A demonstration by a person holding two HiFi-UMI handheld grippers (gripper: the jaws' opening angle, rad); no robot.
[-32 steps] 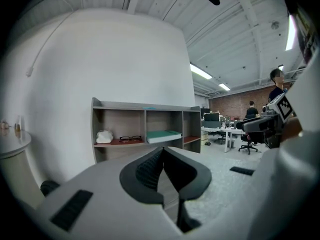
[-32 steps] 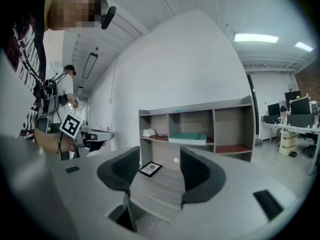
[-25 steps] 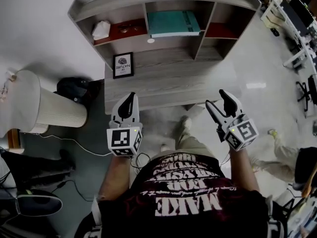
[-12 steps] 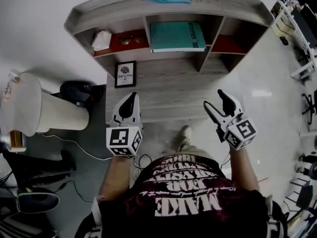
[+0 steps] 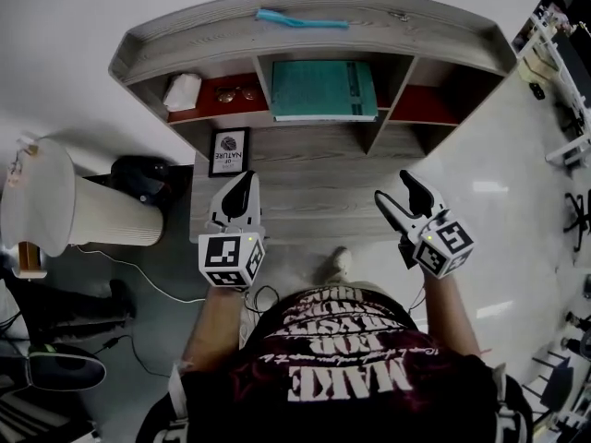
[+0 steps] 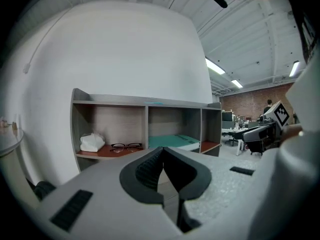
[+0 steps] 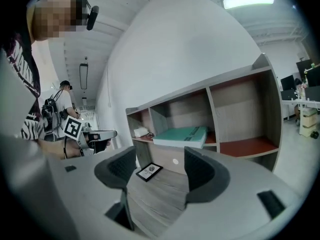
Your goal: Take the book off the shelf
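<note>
A teal book (image 5: 323,89) lies flat in the middle compartment of the grey wooden shelf unit (image 5: 314,26), also seen as the book (image 6: 175,141) and the book (image 7: 182,135) from each gripper. My left gripper (image 5: 242,190) hangs over the desk's front left, its jaws shut with nothing between them. My right gripper (image 5: 395,192) hovers over the desk's front right, well short of the book, jaws open and empty. In the right gripper view the open gripper (image 7: 155,166) points at the desk below the book.
The left compartment holds a white crumpled cloth (image 5: 182,90) and glasses (image 5: 237,93). A framed picture (image 5: 229,151) leans on the desk (image 5: 314,169). A teal strip (image 5: 300,18) lies on the shelf top. A white cylindrical bin (image 5: 83,209) stands at the left. The right compartment (image 5: 420,109) holds nothing.
The desk and shelf have drifted upward and closer in the head view. My right gripper's jaws stand slightly wider. The left gripper keeps its place.
</note>
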